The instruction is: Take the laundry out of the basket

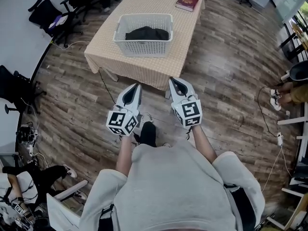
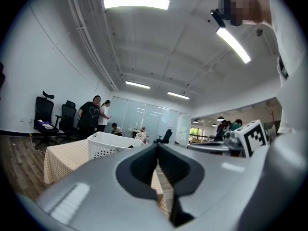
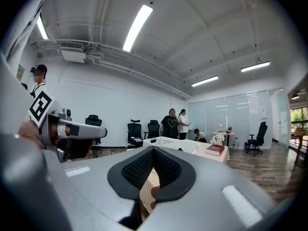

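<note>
Dark laundry (image 1: 147,33) lies in the white basket (image 1: 143,48) on the counter (image 1: 144,1), nothing removed yet; left claw (image 1: 136,86) and right claw (image 1: 174,81), both closed and empty, hover well short.

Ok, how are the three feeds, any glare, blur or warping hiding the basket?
Head view: sharp, evenly lit, but bent at the edges; the laundry in the basket is a dark mass without detail. Left gripper view: ceiling lights blow out, the left gripper up close is soft, corners black. Right gripper view: same softness; basket small but legible.
</note>
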